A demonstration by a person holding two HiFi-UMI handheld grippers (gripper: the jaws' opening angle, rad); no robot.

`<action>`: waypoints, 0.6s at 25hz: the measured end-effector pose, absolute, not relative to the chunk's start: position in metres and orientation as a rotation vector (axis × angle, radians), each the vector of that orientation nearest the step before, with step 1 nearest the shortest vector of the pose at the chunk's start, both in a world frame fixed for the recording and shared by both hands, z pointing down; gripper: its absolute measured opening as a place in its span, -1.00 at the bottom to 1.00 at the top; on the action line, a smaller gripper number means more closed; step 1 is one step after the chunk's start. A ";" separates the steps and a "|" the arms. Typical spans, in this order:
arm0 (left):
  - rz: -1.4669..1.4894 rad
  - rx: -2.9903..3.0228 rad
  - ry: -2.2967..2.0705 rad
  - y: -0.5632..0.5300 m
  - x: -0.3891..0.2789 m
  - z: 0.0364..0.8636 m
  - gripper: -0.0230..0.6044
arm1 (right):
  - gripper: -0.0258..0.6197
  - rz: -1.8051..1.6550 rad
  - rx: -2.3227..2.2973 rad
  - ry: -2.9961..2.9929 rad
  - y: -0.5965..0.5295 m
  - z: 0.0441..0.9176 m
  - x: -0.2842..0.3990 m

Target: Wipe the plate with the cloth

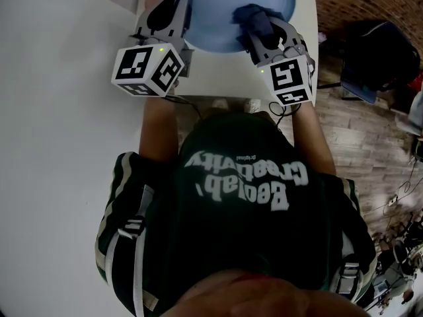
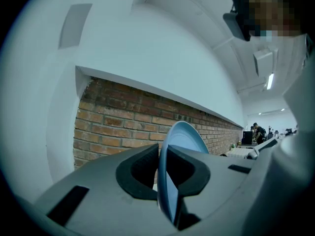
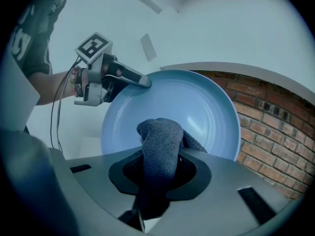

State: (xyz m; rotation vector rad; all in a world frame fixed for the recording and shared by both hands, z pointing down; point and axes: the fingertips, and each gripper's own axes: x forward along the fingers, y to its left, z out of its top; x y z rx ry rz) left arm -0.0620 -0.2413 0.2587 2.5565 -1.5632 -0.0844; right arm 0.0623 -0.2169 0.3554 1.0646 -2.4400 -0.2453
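I see one white table (image 1: pixel 66 111), the biggest thing under me, and one brick wall (image 2: pixel 113 127) running behind the work area. One person stands at the table's near edge, with two bare forearms reaching forward, one to each tool.

There is one plate (image 1: pixel 231 12), pale blue and round. It is up off the table, tilted on edge, with its hollow face (image 3: pixel 197 107) turned toward my right side. From the left gripper view I see it edge-on (image 2: pixel 184 136), the rim running straight down between the jaws.

I have two grippers. The left gripper (image 1: pixel 173 12) has its jaws nearly together, clamped on the plate's rim at the plate's left side; the right gripper view shows that same tool (image 3: pixel 142 81) biting the rim from outside. The right gripper (image 3: pixel 160 173) has its jaws closed on the cloth, and it points at the plate's face from the plate's right side (image 1: pixel 264 35).

Two marker cubes show in the head view, one on each tool: the left cube (image 1: pixel 147 68) and the right cube (image 1: pixel 291 78).

There is one cloth (image 3: pixel 160 151), dark grey-blue and folded into a thick wad. Its bunched end sticks out past the jaws and lies over the lower middle of the plate's face; I cannot tell whether it actually presses on the surface. In the head view it (image 1: pixel 254 18) overlaps the plate's right part.
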 end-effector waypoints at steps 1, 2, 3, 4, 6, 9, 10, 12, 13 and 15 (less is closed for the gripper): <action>-0.093 2.558 -1.560 -0.235 -0.067 0.261 -0.83 | -0.69 -0.248 1.040 -2.445 -0.207 0.361 0.051; -0.101 2.559 -1.557 -0.229 -0.072 0.263 -0.83 | -0.69 -0.251 1.015 -2.449 -0.199 0.366 0.040; -0.105 2.559 -1.555 -0.226 -0.074 0.263 -0.83 | -0.69 -0.251 0.990 -2.453 -0.192 0.369 0.031; -0.106 2.559 -1.551 -0.224 -0.075 0.264 -0.83 | -0.69 -0.248 0.968 -2.457 -0.187 0.373 0.024; -0.103 2.559 -1.541 -0.223 -0.071 0.266 -0.82 | -0.69 -0.237 0.935 -2.470 -0.182 0.377 0.014; -0.098 2.561 -1.515 -0.222 -0.064 0.274 -0.82 | -0.69 -0.250 0.916 -2.496 -0.178 0.376 0.002; -0.097 2.563 -1.505 -0.221 -0.062 0.275 -0.82 | -0.69 -0.264 0.917 -2.503 -0.177 0.373 -0.001; -0.091 2.570 -1.484 -0.219 -0.056 0.275 -0.82 | -0.69 -0.289 0.934 -2.515 -0.177 0.364 -0.003; -0.089 2.574 -1.474 -0.218 -0.053 0.275 -0.82 | -0.69 -0.299 0.948 -2.519 -0.179 0.359 -0.003; -0.084 2.582 -1.457 -0.219 -0.046 0.274 -0.82 | -0.69 -0.321 0.984 -2.528 -0.184 0.349 0.000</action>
